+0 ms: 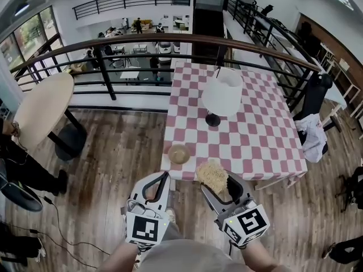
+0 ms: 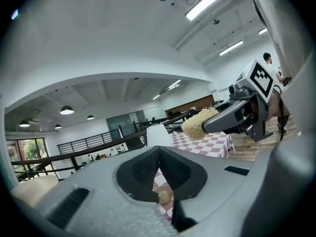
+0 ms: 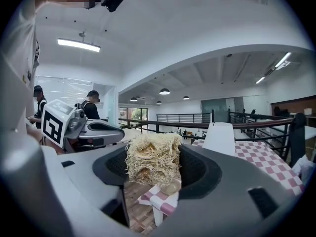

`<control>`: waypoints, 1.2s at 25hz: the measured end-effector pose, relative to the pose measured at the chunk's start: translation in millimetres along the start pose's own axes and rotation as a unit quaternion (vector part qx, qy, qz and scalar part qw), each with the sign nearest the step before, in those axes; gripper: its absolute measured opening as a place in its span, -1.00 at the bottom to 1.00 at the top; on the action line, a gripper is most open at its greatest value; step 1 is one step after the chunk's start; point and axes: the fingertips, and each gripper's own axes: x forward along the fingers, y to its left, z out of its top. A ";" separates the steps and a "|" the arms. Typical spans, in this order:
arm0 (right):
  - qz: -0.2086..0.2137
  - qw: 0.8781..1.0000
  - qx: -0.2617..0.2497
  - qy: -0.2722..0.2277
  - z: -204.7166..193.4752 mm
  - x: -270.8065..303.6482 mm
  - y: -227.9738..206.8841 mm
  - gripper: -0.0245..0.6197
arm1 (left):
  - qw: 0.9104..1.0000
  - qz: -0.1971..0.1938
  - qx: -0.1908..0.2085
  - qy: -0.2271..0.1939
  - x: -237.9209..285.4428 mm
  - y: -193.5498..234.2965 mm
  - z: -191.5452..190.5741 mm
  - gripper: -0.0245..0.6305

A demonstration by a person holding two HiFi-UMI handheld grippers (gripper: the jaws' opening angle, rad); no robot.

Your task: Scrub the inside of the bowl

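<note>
Bowl [image 1: 179,153]: lower centre of the head view, too small for you to read its inside. In the left gripper view your jaws cover all but a sliver of it, low centre.
Scrubber [image 1: 212,175]: rear end buried between the right gripper's [image 1: 218,185] jaws.
Lamp [image 1: 222,92]: shade hides the stem; only the foot shows.
Surface [image 1: 258,135]: near edge partly behind the scrubber.
Your forearms [image 1: 116,259]: cut off by the bottom edge.
Person [image 1: 25,171]: cut off by the left edge.
Figures [image 1: 138,25] on the floor below, upper centre: too small to tell.
</note>
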 end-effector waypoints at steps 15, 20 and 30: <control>-0.033 0.999 -0.010 0.006 21.3 130.8 -23.2 -0.10 | 0.999 -0.031 -0.009 -0.011 73.7 111.2 -30.1 -0.88; -0.039 0.999 -0.009 0.006 25.8 149.6 -30.1 -0.11 | 0.999 -0.037 -0.006 -0.011 84.7 124.7 -35.9 -0.88; -0.026 0.999 0.007 0.028 11.4 168.0 -44.0 -0.10 | 0.999 -0.036 -0.015 -0.002 99.0 131.2 -44.5 -0.88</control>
